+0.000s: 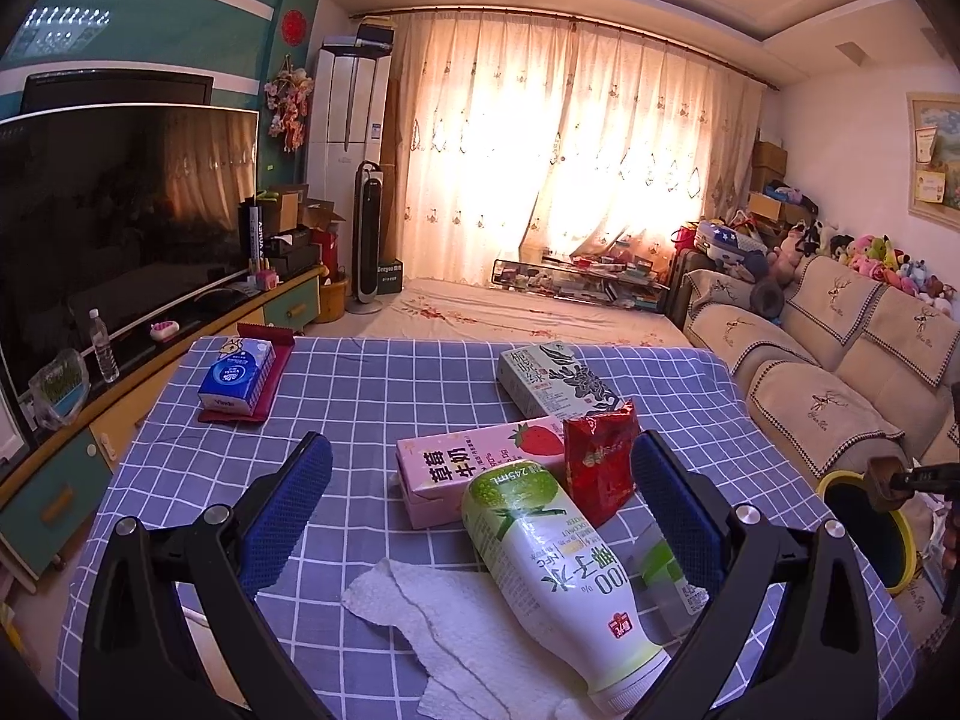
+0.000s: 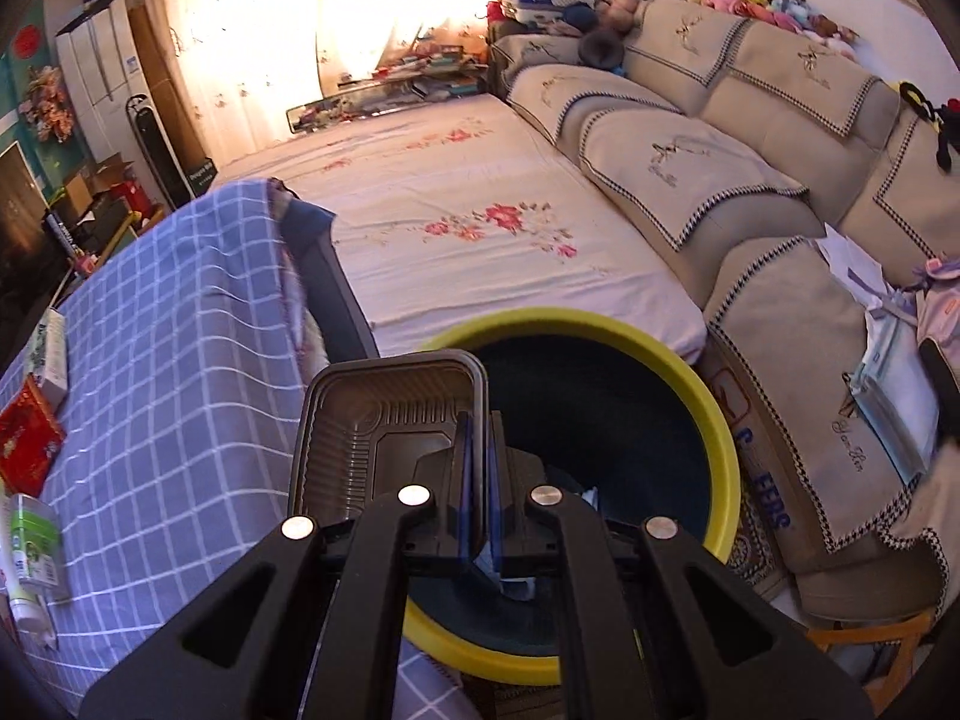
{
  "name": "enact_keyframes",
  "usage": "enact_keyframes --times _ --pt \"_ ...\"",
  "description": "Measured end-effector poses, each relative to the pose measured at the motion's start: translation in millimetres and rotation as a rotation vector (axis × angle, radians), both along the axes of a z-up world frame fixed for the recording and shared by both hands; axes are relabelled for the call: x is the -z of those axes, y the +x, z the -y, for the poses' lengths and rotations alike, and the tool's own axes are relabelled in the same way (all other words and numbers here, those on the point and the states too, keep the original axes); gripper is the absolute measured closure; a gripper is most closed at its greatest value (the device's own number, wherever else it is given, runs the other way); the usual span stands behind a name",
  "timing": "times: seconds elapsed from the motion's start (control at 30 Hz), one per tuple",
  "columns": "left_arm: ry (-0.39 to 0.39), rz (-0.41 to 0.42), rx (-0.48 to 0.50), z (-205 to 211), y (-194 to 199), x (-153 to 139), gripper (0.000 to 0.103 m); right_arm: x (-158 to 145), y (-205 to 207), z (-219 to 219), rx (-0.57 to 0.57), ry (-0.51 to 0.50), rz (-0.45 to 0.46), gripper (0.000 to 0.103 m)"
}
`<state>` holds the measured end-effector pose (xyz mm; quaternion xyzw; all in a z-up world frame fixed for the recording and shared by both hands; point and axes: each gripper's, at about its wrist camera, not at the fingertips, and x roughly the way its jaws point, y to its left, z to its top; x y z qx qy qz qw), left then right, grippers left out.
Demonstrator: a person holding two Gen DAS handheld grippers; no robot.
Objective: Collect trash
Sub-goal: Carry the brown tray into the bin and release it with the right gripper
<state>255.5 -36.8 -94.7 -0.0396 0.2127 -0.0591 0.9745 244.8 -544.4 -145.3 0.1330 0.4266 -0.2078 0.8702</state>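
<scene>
Left gripper (image 1: 480, 480): jaws stand wide apart, hovering over the table with nothing between the pads; the white-and-green bottle (image 1: 552, 558) lies between them but lower, untouched.

Right gripper (image 2: 477, 480): jaws pressed together on the right rim of a dark plastic tray (image 2: 384, 438), centre of the right wrist view.

Bin (image 2: 714, 420): yellow-rimmed, dark inside, just right of and behind the tray, beside the table; something pale seems to lie at its bottom, though the gripper hides most of it.

Step in hand: carrying the tray to the bin. Judged best done by bringing the tray fully over the opening, clear of the yellow rim, then tipping it in before the jaws part.

Remaining trash: pink strawberry carton (image 1: 468, 462), red foil packet (image 1: 600, 468), green-printed box (image 1: 558, 384) and a crumpled paper towel (image 1: 432, 618), mid-frame in the left wrist view.

Surface: blue checked tablecloth (image 1: 372, 396); a tissue pack (image 1: 237, 381) upper left.

Room: television at left, lit curtains centre, beige sofa at right.
</scene>
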Motion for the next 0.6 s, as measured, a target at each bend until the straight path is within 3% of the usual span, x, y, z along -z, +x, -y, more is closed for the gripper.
enact_keyframes --times 0.27,0.43,0.53,0.6 --pt "0.015 -0.012 0.003 2.9 2.5 2.7 0.005 26.7 8.4 14.7 0.018 0.022 -0.058 0.098" --pt "0.011 -0.011 0.008 3.0 2.3 2.5 0.005 35.6 7.3 14.0 0.033 0.028 -0.076 0.079" --pt "0.007 -0.012 0.012 2.9 3.1 2.6 0.005 29.9 5.9 13.8 0.04 0.045 -0.056 0.078" --pt "0.005 -0.015 0.015 3.6 3.5 2.7 0.005 13.0 7.9 6.1 0.018 0.07 0.01 0.077"
